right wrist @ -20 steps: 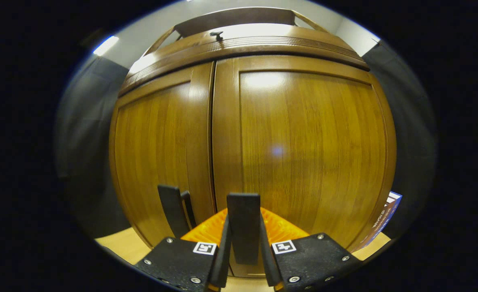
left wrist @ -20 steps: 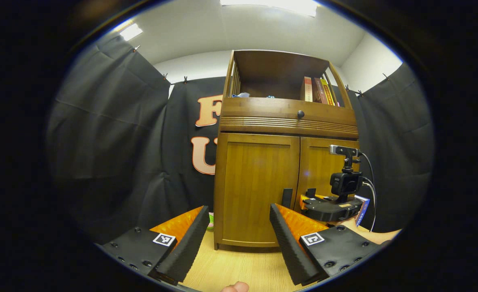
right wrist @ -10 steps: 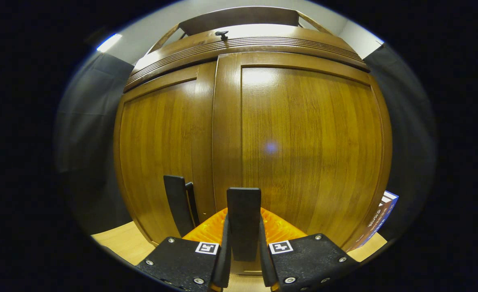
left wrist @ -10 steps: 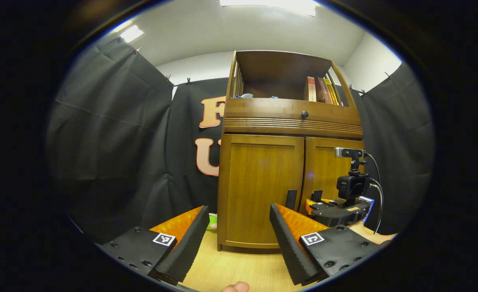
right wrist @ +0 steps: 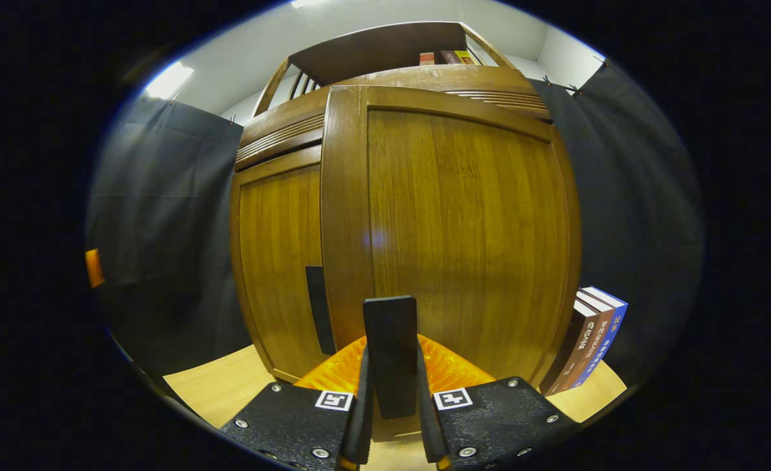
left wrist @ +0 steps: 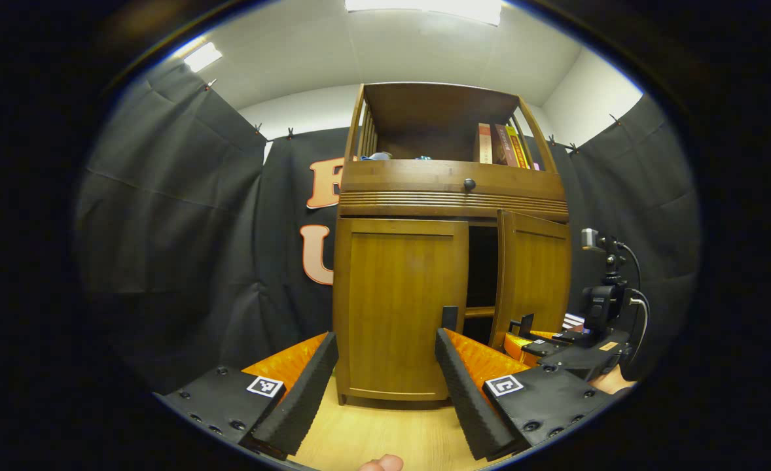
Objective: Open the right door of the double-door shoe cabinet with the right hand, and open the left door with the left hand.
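two doors (left wrist: pixel 398 301), two claws (left wrist: pixel 379 386), one cabinet (left wrist: pixel 451 190)

Left tool (left wrist: pixel 382 386) with ribbed black pads, orange fingers, black screwed plates, square markers, right tool (right wrist: pixel 391 399) alike

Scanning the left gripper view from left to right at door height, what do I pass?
Black booth cloth → closed left door → dark cabinet opening → right door swung ajar → right hand-held gripper holding that door's handle, camera mount above it.

The cabinet (left wrist: pixel 451 281) stands against the booth wall; books (right wrist: pixel 591 337) stand on the floor, seemingly just right of it.
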### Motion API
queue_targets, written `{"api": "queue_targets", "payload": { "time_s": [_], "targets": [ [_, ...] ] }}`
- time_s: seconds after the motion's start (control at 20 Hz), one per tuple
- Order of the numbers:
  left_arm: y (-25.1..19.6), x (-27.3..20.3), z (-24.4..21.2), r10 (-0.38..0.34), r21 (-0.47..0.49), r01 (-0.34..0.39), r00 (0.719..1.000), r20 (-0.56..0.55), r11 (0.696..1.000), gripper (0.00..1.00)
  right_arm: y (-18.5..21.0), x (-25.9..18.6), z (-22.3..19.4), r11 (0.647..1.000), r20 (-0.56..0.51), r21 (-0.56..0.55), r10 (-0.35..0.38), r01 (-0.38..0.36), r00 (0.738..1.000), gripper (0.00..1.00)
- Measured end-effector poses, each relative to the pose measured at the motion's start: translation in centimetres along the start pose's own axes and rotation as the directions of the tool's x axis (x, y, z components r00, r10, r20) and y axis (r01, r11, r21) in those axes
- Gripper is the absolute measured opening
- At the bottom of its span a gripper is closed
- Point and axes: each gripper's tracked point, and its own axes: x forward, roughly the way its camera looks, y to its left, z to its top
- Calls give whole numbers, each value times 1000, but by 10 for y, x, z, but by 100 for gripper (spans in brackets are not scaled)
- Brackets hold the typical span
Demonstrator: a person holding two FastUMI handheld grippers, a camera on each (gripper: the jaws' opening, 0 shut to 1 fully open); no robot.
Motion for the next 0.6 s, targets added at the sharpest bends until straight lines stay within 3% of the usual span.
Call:
{"api": "queue_targets", "payload": {
  "time_s": [0.45, 0.5, 0.55, 0.6],
  "targets": [
    [-50, -2, -3, -85, -15, 85, 996, -21, 996, 97, -54, -84, 3, 998, -30, 21, -58, 59, 998, 29],
    [-54, -1, -4, -94, -18, 93, 995, -23, 995, 97, -59, -89, 2, 997, -35, 33, -68, 69, 997, 37],
    [-58, -1, -4, -102, -21, 101, 994, -26, 995, 97, -64, -94, 2, 996, -39, 42, -80, 81, 996, 19],
    [-62, -2, -5, -109, -22, 108, 994, -27, 994, 97, -71, -99, 3, 994, -41, 46, -95, 97, 995, 26]
  ]
}}
